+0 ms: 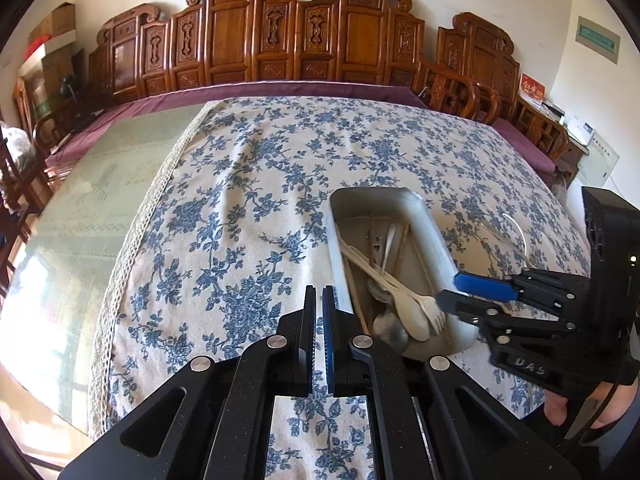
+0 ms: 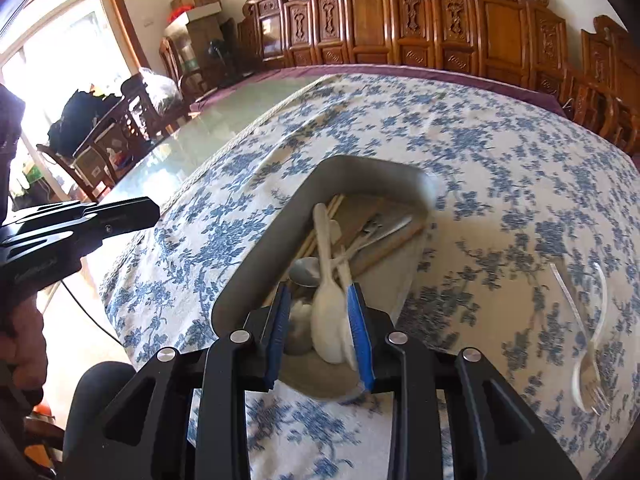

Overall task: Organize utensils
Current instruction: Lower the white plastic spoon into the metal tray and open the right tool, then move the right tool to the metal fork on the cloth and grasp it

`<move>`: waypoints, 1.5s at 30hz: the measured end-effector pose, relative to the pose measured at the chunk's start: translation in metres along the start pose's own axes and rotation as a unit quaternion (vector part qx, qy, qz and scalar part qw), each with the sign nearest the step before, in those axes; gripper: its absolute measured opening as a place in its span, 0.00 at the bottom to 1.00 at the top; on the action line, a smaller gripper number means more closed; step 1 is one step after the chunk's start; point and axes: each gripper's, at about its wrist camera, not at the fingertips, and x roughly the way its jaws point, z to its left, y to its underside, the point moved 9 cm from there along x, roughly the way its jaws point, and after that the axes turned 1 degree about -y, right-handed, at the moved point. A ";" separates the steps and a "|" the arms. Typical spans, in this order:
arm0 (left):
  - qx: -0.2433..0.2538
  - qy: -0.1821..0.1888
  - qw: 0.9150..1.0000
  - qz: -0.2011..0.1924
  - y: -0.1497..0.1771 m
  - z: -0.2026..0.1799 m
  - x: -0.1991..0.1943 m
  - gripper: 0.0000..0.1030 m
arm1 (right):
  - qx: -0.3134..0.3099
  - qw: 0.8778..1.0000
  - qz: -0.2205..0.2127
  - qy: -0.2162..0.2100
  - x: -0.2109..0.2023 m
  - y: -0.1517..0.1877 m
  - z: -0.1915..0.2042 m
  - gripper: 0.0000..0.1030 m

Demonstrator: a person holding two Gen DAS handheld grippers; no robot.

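Note:
A grey metal tray (image 1: 434,236) (image 2: 256,268) sits on the blue floral tablecloth and holds a cream spoon (image 1: 412,316) (image 2: 328,320), a cream fork (image 1: 434,312), wooden chopsticks (image 1: 354,284) (image 2: 394,246) and metal spoons (image 1: 390,330) (image 2: 306,272). My right gripper (image 2: 319,330) (image 1: 450,290) is open over the tray's near end, its pads either side of the cream spoon and fork, gripping nothing. My left gripper (image 1: 319,320) is shut and empty above the cloth, left of the tray. A clear plastic fork (image 2: 592,364) and clear spoon lie on the cloth right of the tray.
The floral cloth (image 1: 248,208) covers the right part of a glass-topped table (image 1: 80,208). Carved wooden chairs (image 1: 304,36) line the far edge. More chairs and boxes stand at the left (image 2: 120,120).

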 end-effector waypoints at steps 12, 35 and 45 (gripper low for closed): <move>0.016 0.018 1.000 -0.012 -0.010 -0.049 -0.011 0.10 | -0.002 0.997 -0.043 0.065 -0.082 0.013 -0.081 0.31; 0.064 0.076 0.995 0.009 -0.020 -0.172 0.028 0.41 | 0.062 0.990 -0.010 0.123 -0.089 0.064 -0.229 0.31; 0.071 0.077 0.994 0.034 -0.010 -0.189 0.057 0.41 | 0.039 0.996 0.030 0.078 -0.039 0.050 -0.222 0.31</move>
